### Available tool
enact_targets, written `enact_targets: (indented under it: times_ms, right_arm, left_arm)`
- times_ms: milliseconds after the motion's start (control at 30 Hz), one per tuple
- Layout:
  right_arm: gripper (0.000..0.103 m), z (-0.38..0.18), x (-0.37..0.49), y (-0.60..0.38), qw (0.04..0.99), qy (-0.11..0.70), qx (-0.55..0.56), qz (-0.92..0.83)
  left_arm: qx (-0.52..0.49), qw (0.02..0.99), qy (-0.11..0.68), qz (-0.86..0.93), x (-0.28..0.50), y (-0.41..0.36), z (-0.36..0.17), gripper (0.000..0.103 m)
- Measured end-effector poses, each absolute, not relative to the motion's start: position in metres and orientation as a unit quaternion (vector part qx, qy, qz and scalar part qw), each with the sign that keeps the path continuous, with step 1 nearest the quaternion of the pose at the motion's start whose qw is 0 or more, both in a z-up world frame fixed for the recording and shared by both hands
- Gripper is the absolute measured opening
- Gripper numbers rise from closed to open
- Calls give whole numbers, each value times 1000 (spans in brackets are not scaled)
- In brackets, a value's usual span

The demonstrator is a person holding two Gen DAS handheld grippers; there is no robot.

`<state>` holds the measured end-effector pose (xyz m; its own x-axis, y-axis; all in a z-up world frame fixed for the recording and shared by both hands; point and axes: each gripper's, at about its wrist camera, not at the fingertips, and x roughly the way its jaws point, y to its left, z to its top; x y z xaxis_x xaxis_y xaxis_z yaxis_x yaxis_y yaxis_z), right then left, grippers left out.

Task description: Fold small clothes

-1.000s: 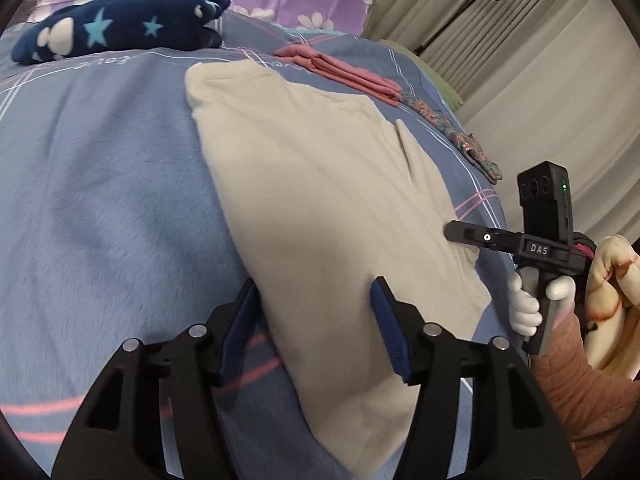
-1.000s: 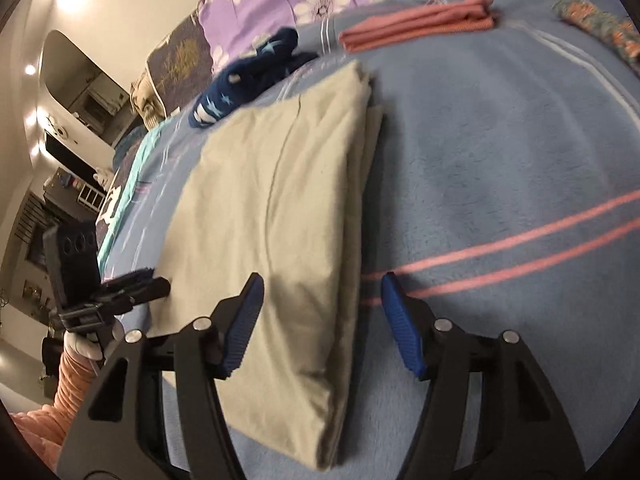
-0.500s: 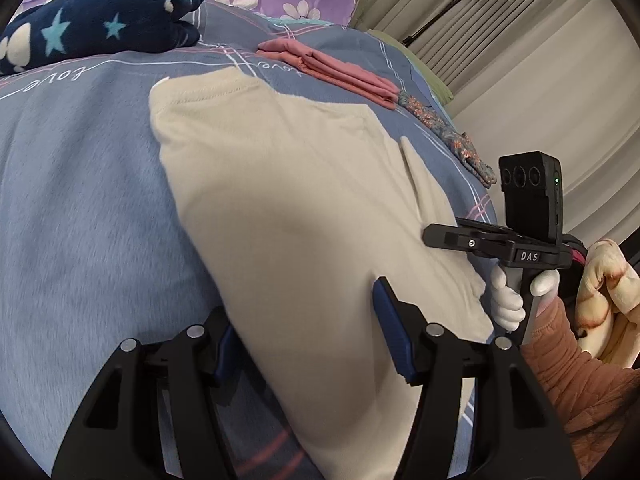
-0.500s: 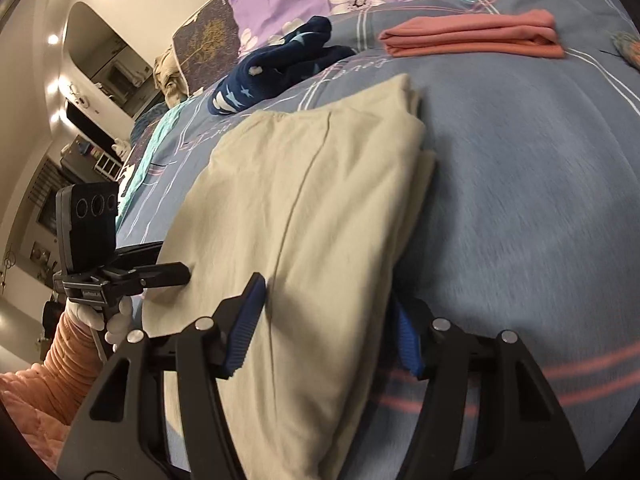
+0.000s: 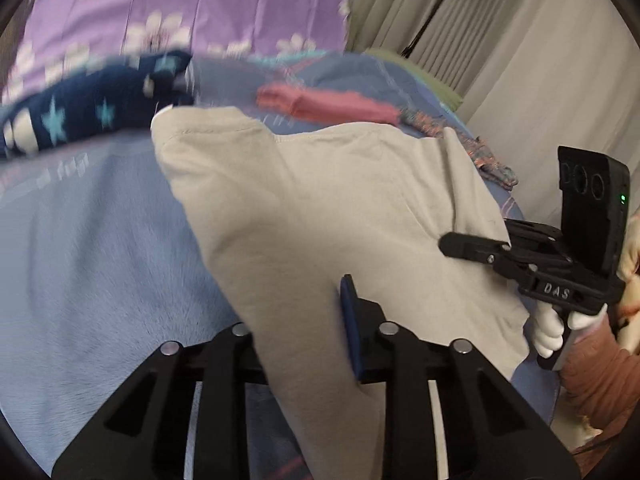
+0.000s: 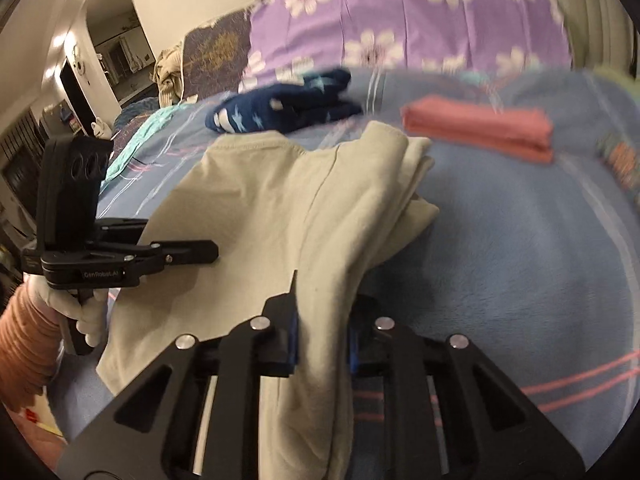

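A beige folded garment [image 5: 320,200] lies on the blue blanket [image 5: 88,248]; it also shows in the right wrist view [image 6: 272,208]. My left gripper [image 5: 304,320] is shut on its near left edge, and cloth hides the left finger. My right gripper [image 6: 322,320] is shut on its near right edge, with cloth bunched between the blue pads. Both near corners are lifted off the blanket. Each gripper shows in the other's view, the right one [image 5: 472,248] and the left one [image 6: 192,252].
A navy star-patterned cloth [image 5: 88,116] lies at the far left. A folded pink garment [image 6: 480,128] and a patterned item [image 5: 480,156] lie at the far right. Purple floral bedding [image 6: 400,24] is behind. Curtains [image 5: 520,40] hang to the right.
Both grippers closed on the near edge of the beige garment and raised it. The garment's near end now hangs bunched between the jaws, and the views tilted up.
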<state>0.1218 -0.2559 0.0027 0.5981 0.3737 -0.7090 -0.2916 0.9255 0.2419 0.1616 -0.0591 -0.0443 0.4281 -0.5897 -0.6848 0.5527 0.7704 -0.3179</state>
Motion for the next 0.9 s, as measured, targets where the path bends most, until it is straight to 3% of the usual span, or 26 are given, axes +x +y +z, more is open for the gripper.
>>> enact_targets:
  times_ms: [467, 900]
  right_arm:
    - [17, 95, 32, -301, 958, 268, 9, 99]
    - [16, 136, 37, -471, 972, 214, 64, -72]
  left_arm:
    - [49, 874, 289, -387, 109, -134, 57, 24]
    - [129, 849, 216, -464, 147, -324, 121, 24]
